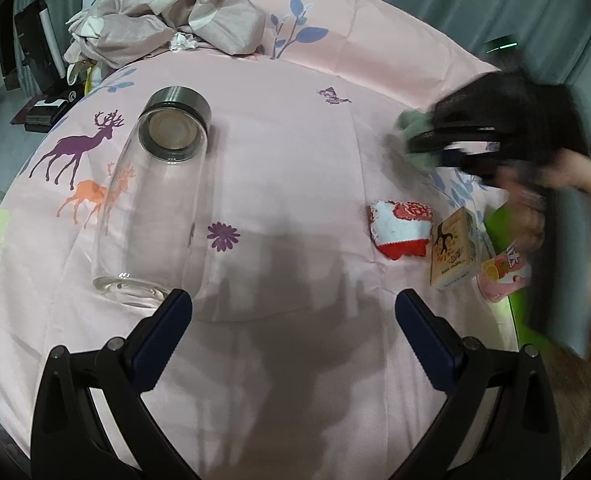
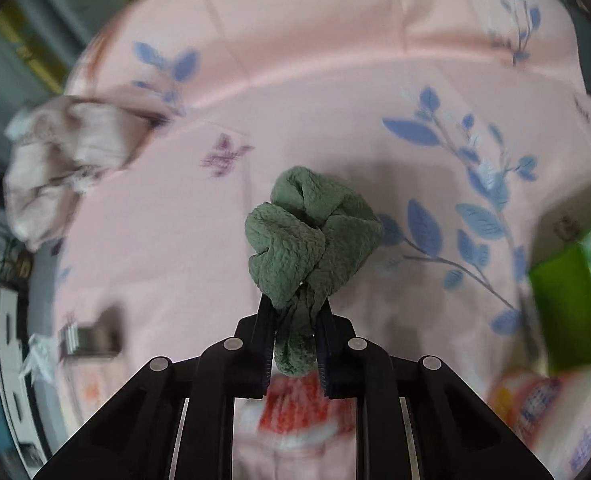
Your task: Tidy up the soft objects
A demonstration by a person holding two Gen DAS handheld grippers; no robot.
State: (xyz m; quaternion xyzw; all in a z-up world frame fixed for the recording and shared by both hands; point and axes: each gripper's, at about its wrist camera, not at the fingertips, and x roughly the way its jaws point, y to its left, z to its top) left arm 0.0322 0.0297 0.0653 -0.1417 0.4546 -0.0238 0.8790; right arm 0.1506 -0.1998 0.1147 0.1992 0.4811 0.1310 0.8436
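Observation:
My right gripper (image 2: 295, 312) is shut on a green crumpled cloth (image 2: 311, 236) and holds it above the pink bedsheet (image 2: 255, 60). In the left wrist view the same gripper (image 1: 427, 148) is a motion-blurred black shape at the right with the green cloth (image 1: 413, 124) in it. A red and white folded cloth (image 1: 401, 232) lies on the sheet below it, and shows blurred under my right gripper (image 2: 295, 416). My left gripper (image 1: 293, 312) is open and empty, low over the sheet. A crumpled beige fabric pile (image 1: 167, 16) lies at the far left.
A clear glass jar with a metal lid (image 1: 155, 200) lies on its side left of my left gripper. A small tan carton (image 1: 453, 254) and a pink packet (image 1: 503, 272) lie at the right by a green box (image 2: 567, 308). A dark stand (image 1: 35, 48) is off the bed.

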